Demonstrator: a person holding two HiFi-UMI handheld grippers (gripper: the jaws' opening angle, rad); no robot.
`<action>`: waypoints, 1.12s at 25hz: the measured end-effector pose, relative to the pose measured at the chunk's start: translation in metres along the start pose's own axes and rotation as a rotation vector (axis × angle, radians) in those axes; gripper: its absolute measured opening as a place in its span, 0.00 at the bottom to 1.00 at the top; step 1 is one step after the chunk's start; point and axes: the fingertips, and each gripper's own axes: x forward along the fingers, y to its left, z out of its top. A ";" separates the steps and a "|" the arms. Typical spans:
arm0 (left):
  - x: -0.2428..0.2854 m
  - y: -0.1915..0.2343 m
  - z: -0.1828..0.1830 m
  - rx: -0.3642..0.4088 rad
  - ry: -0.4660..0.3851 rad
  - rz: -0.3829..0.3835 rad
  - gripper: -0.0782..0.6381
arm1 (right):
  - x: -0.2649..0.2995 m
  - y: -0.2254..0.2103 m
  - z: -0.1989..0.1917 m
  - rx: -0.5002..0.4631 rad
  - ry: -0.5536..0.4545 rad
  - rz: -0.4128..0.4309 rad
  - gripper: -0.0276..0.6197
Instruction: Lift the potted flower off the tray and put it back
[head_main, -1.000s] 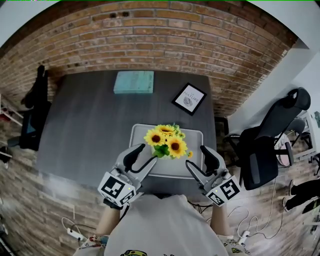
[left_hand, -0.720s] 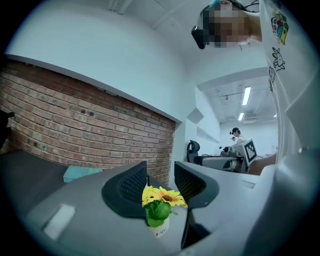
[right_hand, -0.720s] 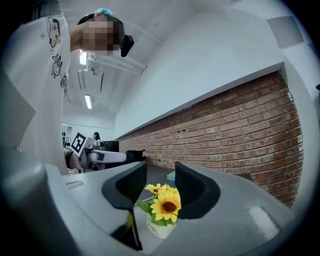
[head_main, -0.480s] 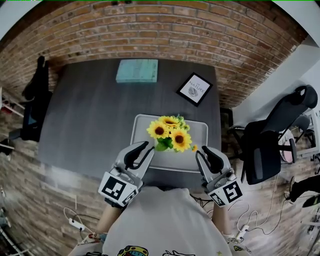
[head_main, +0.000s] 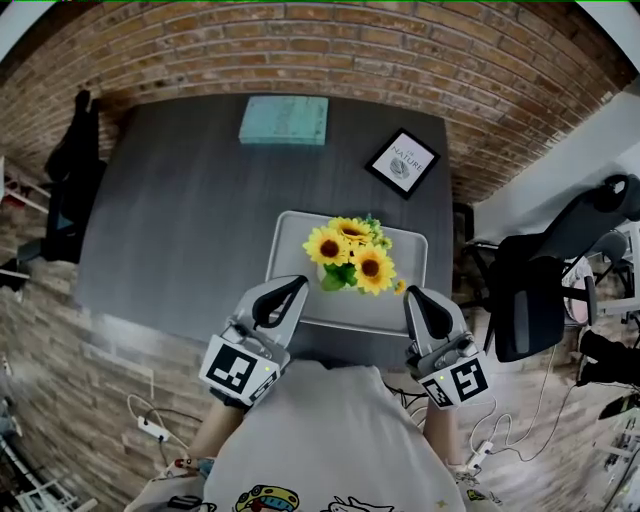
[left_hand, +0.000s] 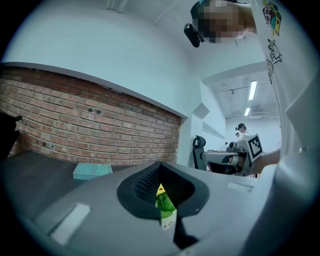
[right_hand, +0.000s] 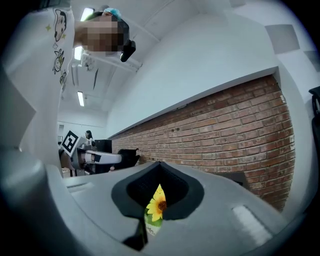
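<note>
The potted flower (head_main: 352, 258) with yellow sunflower blooms sat on the pale grey rectangular tray (head_main: 290, 232), its pot mostly hidden under petals. The left gripper (head_main: 298, 285) and right gripper (head_main: 412, 298) had just closed, fingers pressed together on nothing, by the tray's near edge

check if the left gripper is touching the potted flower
Apart. The head view shows bare tray between the left gripper, whose jaws have just closed on nothing, and the potted flower.
</note>
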 end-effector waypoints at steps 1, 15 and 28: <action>0.000 0.000 -0.002 0.003 0.005 -0.002 0.11 | 0.001 0.000 -0.001 0.001 0.002 0.000 0.04; -0.004 0.011 -0.003 0.000 0.012 0.010 0.11 | 0.011 0.000 -0.005 0.027 0.022 -0.019 0.04; -0.007 0.008 -0.007 0.010 0.015 -0.005 0.11 | 0.008 0.002 -0.007 0.029 0.034 -0.025 0.04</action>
